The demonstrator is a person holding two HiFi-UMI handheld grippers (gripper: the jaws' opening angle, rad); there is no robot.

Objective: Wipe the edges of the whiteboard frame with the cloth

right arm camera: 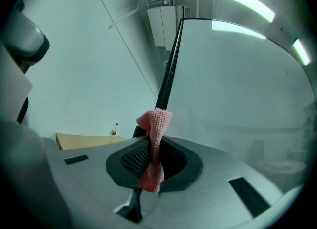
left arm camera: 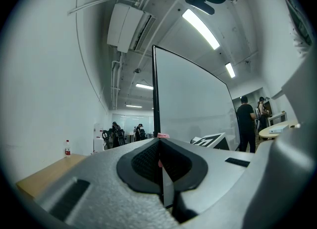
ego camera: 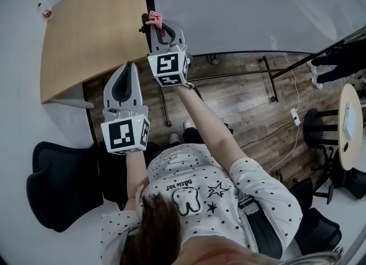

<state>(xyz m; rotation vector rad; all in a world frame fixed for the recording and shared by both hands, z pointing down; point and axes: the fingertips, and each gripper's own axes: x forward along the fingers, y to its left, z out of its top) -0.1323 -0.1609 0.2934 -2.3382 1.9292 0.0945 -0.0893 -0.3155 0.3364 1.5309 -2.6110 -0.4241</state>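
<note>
The fingers of your right gripper are clamped on the pink cloth. Its tuft sits right at the dark side edge of the whiteboard frame, beside the desk. Press the tuft flat on that edge and slide along it in 1 steady stroke. Your left gripper hangs lower, its fingers together on nothing.

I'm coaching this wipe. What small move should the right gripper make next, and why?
Probably slide the right gripper up along the black frame edge: its jaws clamp the pink cloth, whose tip sits right at that edge, and most of the edge lies ahead.
</note>
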